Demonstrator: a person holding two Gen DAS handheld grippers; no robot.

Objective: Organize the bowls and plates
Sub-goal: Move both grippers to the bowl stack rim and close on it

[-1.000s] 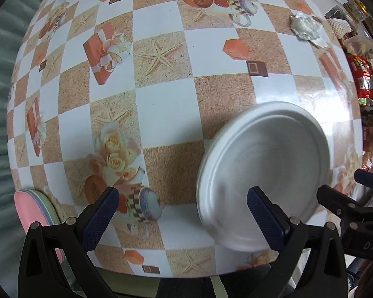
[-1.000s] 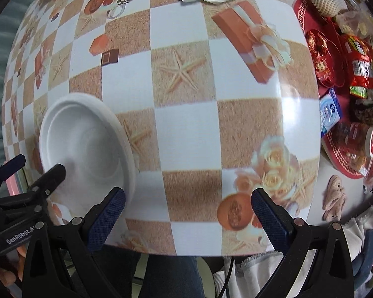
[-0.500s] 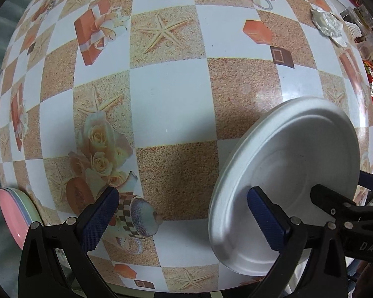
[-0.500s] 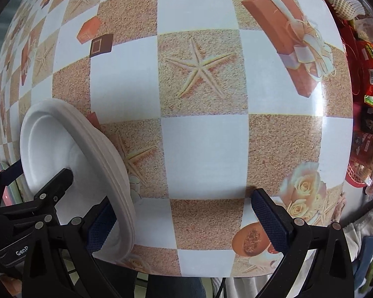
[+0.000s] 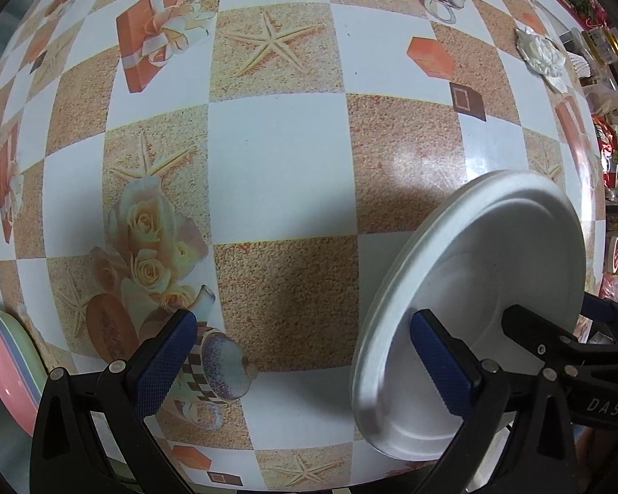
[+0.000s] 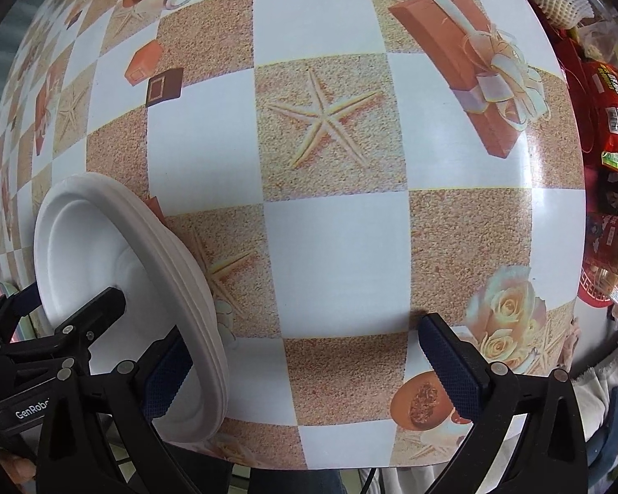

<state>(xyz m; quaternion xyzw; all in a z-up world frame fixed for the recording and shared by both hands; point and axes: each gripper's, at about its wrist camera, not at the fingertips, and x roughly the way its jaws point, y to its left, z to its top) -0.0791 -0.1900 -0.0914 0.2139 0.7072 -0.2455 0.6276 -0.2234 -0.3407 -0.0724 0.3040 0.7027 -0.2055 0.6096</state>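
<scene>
A stack of white plates (image 5: pixel 494 280) stands tilted on its edge on the checkered tablecloth (image 5: pixel 280 156), near the table's front edge. My left gripper (image 5: pixel 303 329) is open, with its right finger (image 5: pixel 441 362) in front of the plates' face. My right gripper (image 6: pixel 303 333) is open too. Its left finger (image 6: pixel 165 374) sits at the underside of the white plates (image 6: pixel 82 263). Each view catches the other gripper beside the stack: the right gripper (image 5: pixel 556 346) and the left gripper (image 6: pixel 62 341). A pink, blue and green plate stack (image 5: pixel 4 358) lies at the far left.
A crumpled white wrapper (image 5: pixel 539 55) lies at the back right. Snack packets (image 6: pixel 609 94) and a red tray (image 6: pixel 597 288) crowd the table's right side. The table's front edge (image 6: pixel 329 461) runs just below the grippers.
The white plates have tipped up from nearly flat to steeply tilted. Both grippers have come closer to the table and stayed open, one on each side of the stack.
</scene>
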